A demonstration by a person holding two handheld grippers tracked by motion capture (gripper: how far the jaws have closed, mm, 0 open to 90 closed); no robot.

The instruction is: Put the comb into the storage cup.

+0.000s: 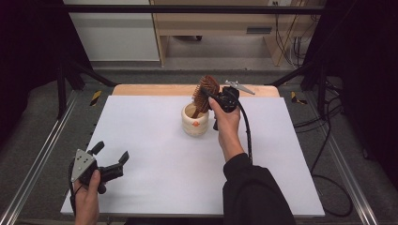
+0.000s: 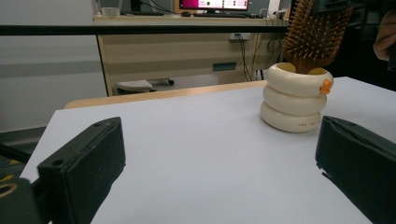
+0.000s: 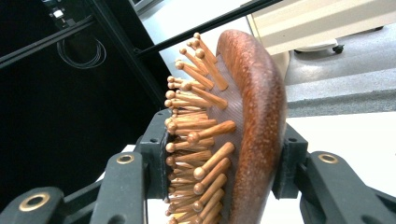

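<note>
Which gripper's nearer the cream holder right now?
Right. The right gripper holds the wooden hairbrush directly over the cream holder; the left gripper sits open at the near-left corner.

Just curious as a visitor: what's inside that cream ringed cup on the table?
A wooden hairbrush stands in the cup, handle down, its head clamped by the right gripper. The cup's wall hides the handle's end and anything beneath it.

The high view looks forward and down over the whole white table [image 1: 155, 154]. The left gripper view sits low near its near-left corner, facing the cream ringed holder [image 2: 295, 98], which the high view shares. The right gripper view presses close against the wooden hairbrush [image 3: 233, 130].
</note>
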